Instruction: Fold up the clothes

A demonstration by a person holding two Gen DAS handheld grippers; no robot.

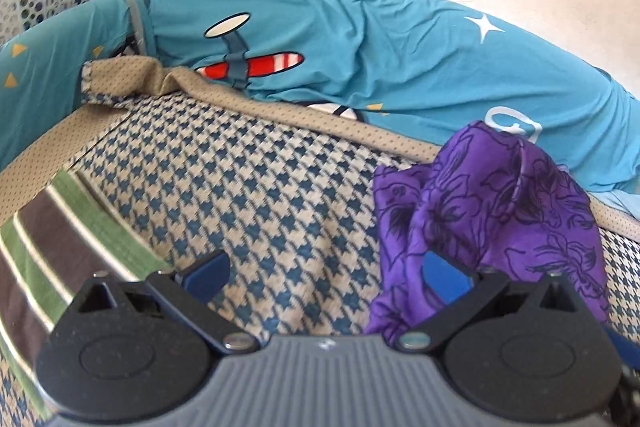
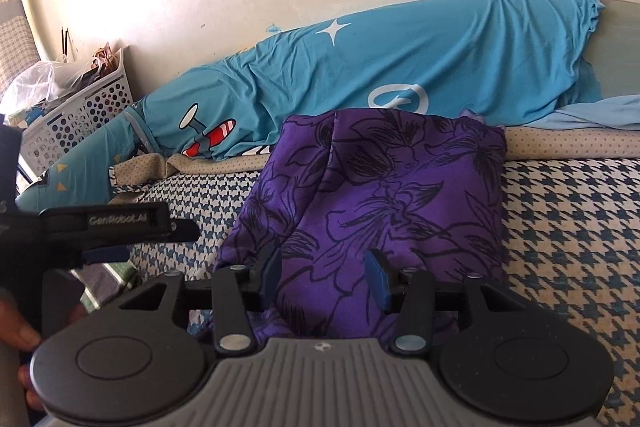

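A purple cloth with black flower outlines (image 2: 380,187) lies bunched on the houndstooth bed cover (image 2: 568,227). My right gripper (image 2: 326,273) straddles its near edge: the blue pads stand apart with the fabric between them, not pinched. In the left wrist view my left gripper (image 1: 326,267) is open wide over the bare cover (image 1: 240,179), and the purple cloth (image 1: 500,195) drapes over its right finger. A green, brown and white striped cloth (image 1: 60,239) lies by its left finger. The left gripper (image 2: 120,227) shows side-on at the left of the right wrist view.
A teal cartoon-print blanket (image 2: 400,67) is heaped along the wall behind a tan dotted sheet (image 1: 280,107). A white perforated basket (image 2: 80,123) full of clutter stands at the far left. A hand (image 2: 24,339) shows at the lower left edge.
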